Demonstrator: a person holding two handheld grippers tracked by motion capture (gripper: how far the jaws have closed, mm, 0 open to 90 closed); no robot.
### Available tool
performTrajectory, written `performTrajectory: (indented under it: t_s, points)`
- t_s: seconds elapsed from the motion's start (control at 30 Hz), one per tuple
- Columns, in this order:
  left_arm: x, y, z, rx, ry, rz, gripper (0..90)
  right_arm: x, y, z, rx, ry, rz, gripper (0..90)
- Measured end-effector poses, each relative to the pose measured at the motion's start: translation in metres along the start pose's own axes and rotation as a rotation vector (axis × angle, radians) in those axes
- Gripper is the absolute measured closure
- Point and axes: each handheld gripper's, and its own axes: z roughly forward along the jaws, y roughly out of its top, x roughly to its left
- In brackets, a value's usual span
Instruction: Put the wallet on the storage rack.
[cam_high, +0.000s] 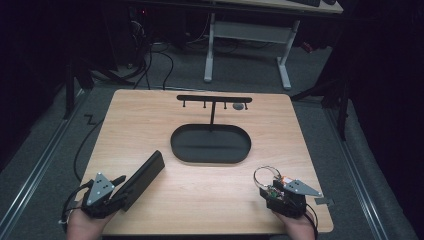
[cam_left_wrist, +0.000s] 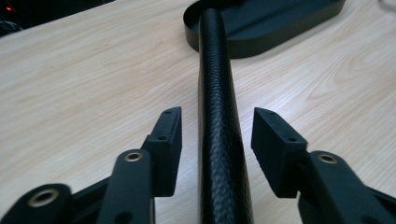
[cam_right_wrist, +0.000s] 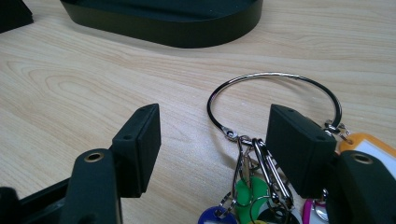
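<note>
A long black textured case (cam_high: 142, 179) lies on the wooden table at the front left, angled toward a black oval tray (cam_high: 210, 160). My left gripper (cam_high: 121, 192) straddles the case's near end; in the left gripper view the case (cam_left_wrist: 217, 93) runs between the jaws with a gap on each side, so the left gripper (cam_left_wrist: 215, 126) is open. At the front right, my right gripper (cam_high: 267, 184) stands open over a metal key ring (cam_high: 263, 174). In the right gripper view the ring (cam_right_wrist: 275, 73) and its coloured tags (cam_right_wrist: 247, 193) lie on the table by the right jaw, ungripped.
Behind the tray (cam_right_wrist: 177, 32) rises a black T-shaped stand (cam_high: 214, 98) with small hooks, and a grey item (cam_high: 239, 106) hangs on one of them. A small grey piece (cam_high: 324, 201) lies near the table's right front corner. A white-legged desk (cam_high: 247, 35) stands beyond the table.
</note>
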Motion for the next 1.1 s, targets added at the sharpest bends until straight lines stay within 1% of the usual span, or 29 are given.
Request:
performTrajectory:
  t_s: [0.03,0.07,0.1,0.17,0.23,0.33,0.47,0.5,0.6,0.67,0.7,0.73,0.77,0.83,0.9,0.93,1.0,1.1]
  points:
    - [-0.001,0.002,0.001,0.013,-0.013,0.002,51.9,-0.001,0.0,0.0,-0.003,0.002,0.005,35.7]
    - [-0.001,0.005,0.001,0.03,-0.027,0.012,49.8,-0.001,0.0,0.0,-0.002,0.004,0.01,35.7]
    - [-0.002,0.008,0.001,0.052,-0.02,0.033,48.6,-0.002,0.0,0.0,-0.007,0.007,0.009,35.7]
    - [-0.002,0.012,0.001,0.074,-0.011,0.053,48.0,-0.003,0.0,-0.002,-0.008,0.006,0.013,35.7]
    - [-0.001,0.017,0.0,0.097,-0.005,0.062,46.2,-0.004,-0.001,-0.003,-0.012,0.008,0.022,35.7]
    - [0.001,0.027,-0.001,0.153,0.02,0.079,43.3,-0.005,-0.001,-0.004,-0.017,0.007,0.026,35.8]
    - [0.004,0.037,0.003,0.241,0.002,0.068,42.3,-0.005,-0.001,-0.002,-0.014,0.011,0.029,35.8]
    - [0.005,0.04,0.005,0.269,-0.01,0.074,42.2,-0.005,-0.001,-0.002,-0.012,0.012,0.031,35.8]
    - [0.003,0.047,0.011,0.323,-0.019,0.107,41.9,-0.005,-0.001,-0.001,-0.01,0.015,0.03,35.8]
    - [0.001,0.052,0.014,0.341,-0.012,0.129,43.1,-0.005,-0.001,-0.001,-0.01,0.016,0.03,35.9]
    - [0.0,0.056,0.016,0.357,-0.016,0.135,43.9,-0.005,-0.001,-0.001,-0.009,0.015,0.029,35.9]
    - [0.0,0.056,0.016,0.357,-0.016,0.135,45.1,-0.005,-0.001,-0.001,-0.006,0.014,0.028,35.9]
    - [-0.002,0.062,0.02,0.385,-0.02,0.141,45.9,-0.005,-0.001,-0.001,-0.005,0.015,0.03,35.8]
    - [-0.003,0.066,0.023,0.412,-0.023,0.152,47.4,-0.006,-0.001,-0.001,-0.004,0.015,0.029,35.9]
    - [-0.005,0.069,0.027,0.449,-0.029,0.163,51.4,-0.006,-0.001,-0.001,-0.002,0.017,0.031,35.9]
    - [-0.005,0.07,0.029,0.468,-0.038,0.164,52.5,-0.006,-0.001,-0.001,-0.003,0.017,0.032,35.9]
    - [-0.004,0.072,0.033,0.5,-0.051,0.149,55.0,-0.006,-0.001,-0.001,-0.002,0.019,0.033,35.9]
    - [-0.001,0.075,0.036,0.536,-0.055,0.14,58.7,-0.007,-0.002,-0.001,-0.002,0.022,0.031,35.9]
